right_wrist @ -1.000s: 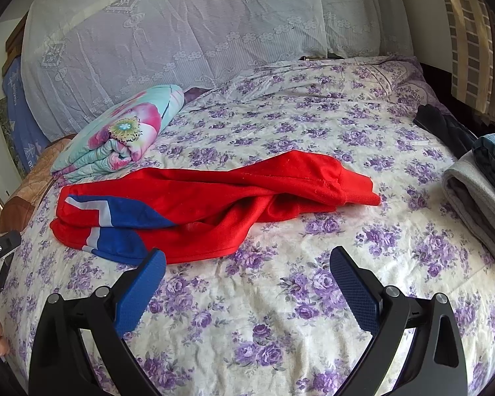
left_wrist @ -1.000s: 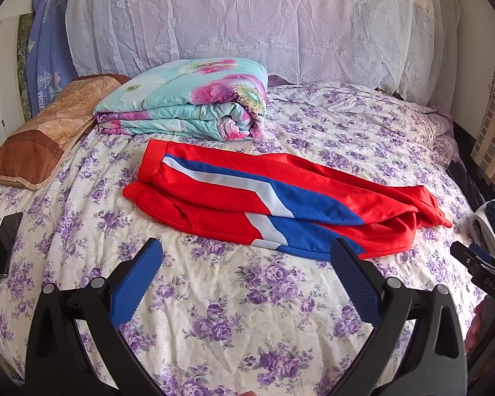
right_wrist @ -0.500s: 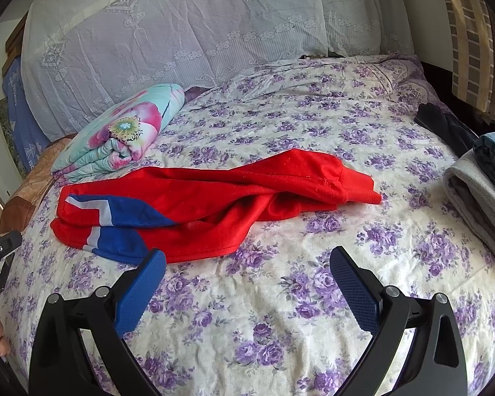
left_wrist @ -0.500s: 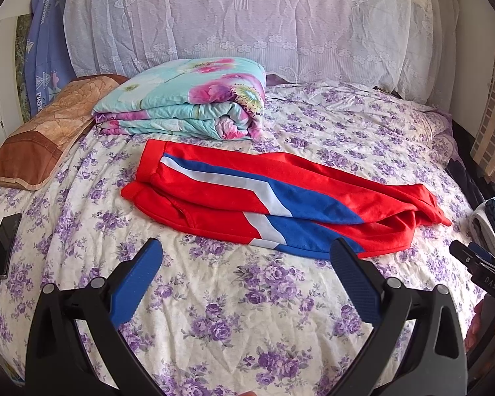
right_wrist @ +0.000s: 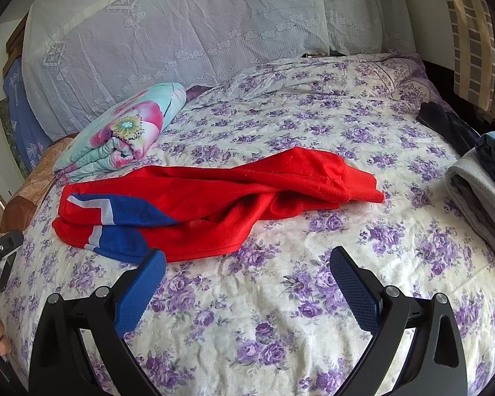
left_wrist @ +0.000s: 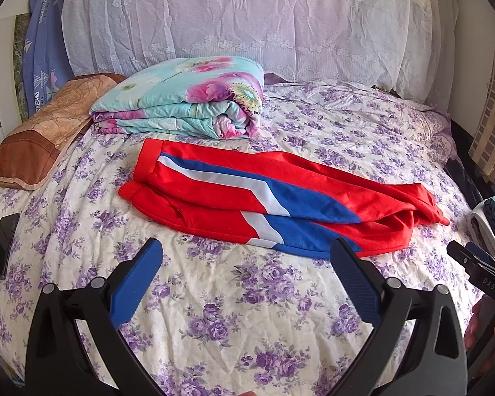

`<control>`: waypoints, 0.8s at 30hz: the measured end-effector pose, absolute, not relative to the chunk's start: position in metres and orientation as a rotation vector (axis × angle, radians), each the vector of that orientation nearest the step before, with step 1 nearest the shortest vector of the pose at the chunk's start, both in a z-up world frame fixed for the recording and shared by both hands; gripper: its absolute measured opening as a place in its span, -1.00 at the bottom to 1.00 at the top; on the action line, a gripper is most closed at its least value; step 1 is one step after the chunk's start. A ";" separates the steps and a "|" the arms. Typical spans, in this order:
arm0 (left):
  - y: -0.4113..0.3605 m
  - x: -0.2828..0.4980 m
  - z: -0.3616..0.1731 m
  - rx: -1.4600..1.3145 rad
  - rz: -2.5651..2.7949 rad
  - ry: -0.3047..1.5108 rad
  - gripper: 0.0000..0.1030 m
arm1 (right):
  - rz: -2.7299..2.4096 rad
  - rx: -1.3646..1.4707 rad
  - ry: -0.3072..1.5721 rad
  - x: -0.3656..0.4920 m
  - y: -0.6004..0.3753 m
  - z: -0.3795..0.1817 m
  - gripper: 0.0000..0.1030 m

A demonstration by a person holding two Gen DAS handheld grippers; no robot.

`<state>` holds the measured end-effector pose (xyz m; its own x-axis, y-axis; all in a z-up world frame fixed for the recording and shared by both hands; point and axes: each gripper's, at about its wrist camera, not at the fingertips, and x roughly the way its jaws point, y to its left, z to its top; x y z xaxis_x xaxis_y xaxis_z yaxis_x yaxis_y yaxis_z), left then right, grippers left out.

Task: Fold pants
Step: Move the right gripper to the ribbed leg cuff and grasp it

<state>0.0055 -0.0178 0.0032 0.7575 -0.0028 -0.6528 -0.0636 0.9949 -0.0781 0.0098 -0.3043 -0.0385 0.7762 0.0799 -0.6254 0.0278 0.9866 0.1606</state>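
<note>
Red pants (left_wrist: 214,194) with blue and white side stripes lie across the flowered bed, legs laid together, waistband at the left and cuffs bunched at the right. In the right wrist view the pants (right_wrist: 234,194) lie ahead with the cuff end nearest the middle. My left gripper (left_wrist: 246,257) is open and empty, hovering over the sheet just short of the pants' near edge. My right gripper (right_wrist: 247,264) is open and empty, its left fingertip close to the blue part of the pants' near edge.
A folded floral quilt (left_wrist: 181,102) and a brown pillow (left_wrist: 46,128) lie at the head of the bed. A black phone (left_wrist: 3,244) lies at the left. Folded clothes (right_wrist: 485,181) are stacked at the right edge.
Both grippers have crept slightly closer to the pants. Nothing else has moved.
</note>
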 end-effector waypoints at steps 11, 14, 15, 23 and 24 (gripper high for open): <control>0.022 0.042 -0.039 -0.251 -0.189 0.921 0.92 | 0.043 0.201 0.719 0.019 -0.316 -0.054 0.93; 0.051 0.066 -0.062 -0.294 -0.130 0.991 0.92 | 0.043 0.233 0.752 0.032 -0.322 -0.065 0.93; 0.061 0.075 -0.068 -0.334 -0.109 1.010 0.92 | 0.037 0.239 0.761 0.037 -0.323 -0.068 0.93; 0.116 0.131 -0.108 -0.537 0.023 1.066 0.90 | 0.086 0.238 0.798 0.058 -0.320 -0.079 0.93; 0.116 0.138 -0.107 -0.528 0.039 1.062 0.90 | 0.088 0.240 0.800 0.059 -0.320 -0.079 0.93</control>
